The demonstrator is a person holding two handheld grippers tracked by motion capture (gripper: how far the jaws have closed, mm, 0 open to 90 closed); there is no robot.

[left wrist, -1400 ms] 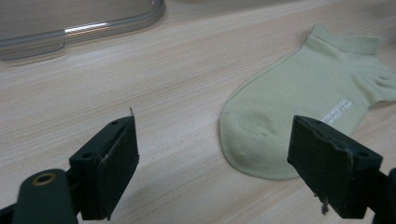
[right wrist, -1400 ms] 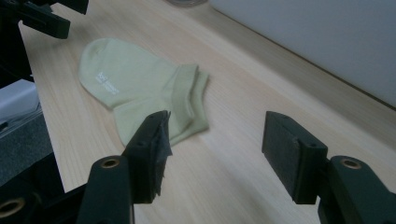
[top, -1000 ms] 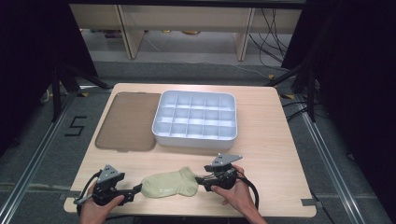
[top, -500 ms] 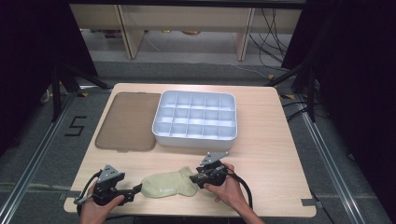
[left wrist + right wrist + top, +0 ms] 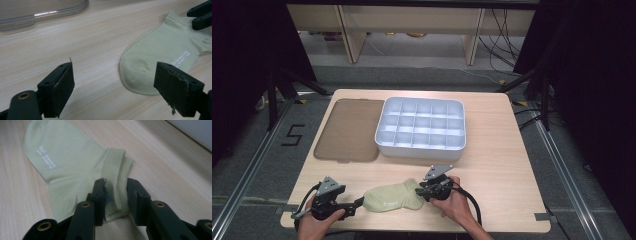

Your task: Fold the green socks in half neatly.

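A pale green ankle sock [image 5: 392,197] lies flat near the table's front edge, with white lettering on its sole [image 5: 46,155]. My right gripper [image 5: 420,189] sits at the sock's cuff end. Its jaws have just been closing, and the bunched cuff [image 5: 116,182] now stands pinched between the two pads. My left gripper [image 5: 358,203] rests at the toe end with its jaws wide open. The toe [image 5: 140,75] lies just ahead of them, nearer the right-hand jaw, and nothing is between the pads. The right gripper's jaw tips [image 5: 201,15] show at the cuff in the left gripper view.
A white tray with several square compartments [image 5: 419,150] stands mid-table behind the sock. Its brown-tinted lid [image 5: 347,130] lies flat to the left of it. The lid's rim [image 5: 45,13] is close ahead of the left gripper. Bare wood lies to the right.
My right gripper has slid left and down onto the sock's cuff, and its jaws have narrowed around it. The left gripper and the sock's toe have stayed put.
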